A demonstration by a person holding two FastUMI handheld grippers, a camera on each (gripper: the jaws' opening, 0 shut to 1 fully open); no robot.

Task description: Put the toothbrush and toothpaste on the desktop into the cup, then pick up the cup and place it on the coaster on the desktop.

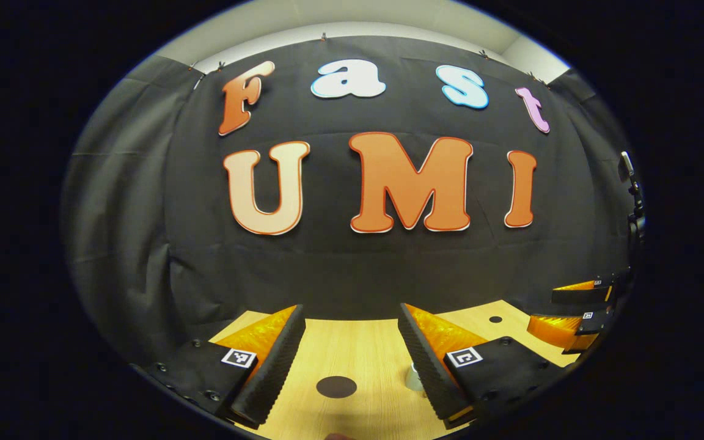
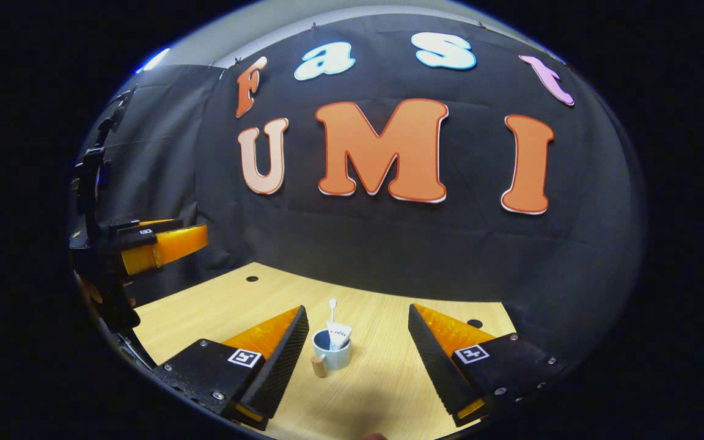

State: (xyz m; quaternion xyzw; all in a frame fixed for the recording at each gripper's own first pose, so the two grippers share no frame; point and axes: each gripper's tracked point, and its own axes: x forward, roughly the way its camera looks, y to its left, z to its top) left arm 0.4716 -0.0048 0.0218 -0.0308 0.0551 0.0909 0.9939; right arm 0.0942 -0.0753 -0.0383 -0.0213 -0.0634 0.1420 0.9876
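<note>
Both grippers, right (image 2: 355, 360) and left (image 1: 352, 360), are hanging wide open over the desk (image 2: 388, 391), toothbrush (image 2: 332, 305) and toothpaste (image 2: 338, 335) already sitting in the cup (image 2: 331, 353), so I'm guessing just the coaster (image 1: 336, 386) move's left.

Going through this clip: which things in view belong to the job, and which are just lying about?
Job:
- cup
- toothbrush and toothpaste, both standing in the cup
- dark round disc, likely the coaster
- left tongs and right tongs, both open and empty

Not the job:
- wooden desktop
- small dark hole in the desktop
- black cloth wall
</note>
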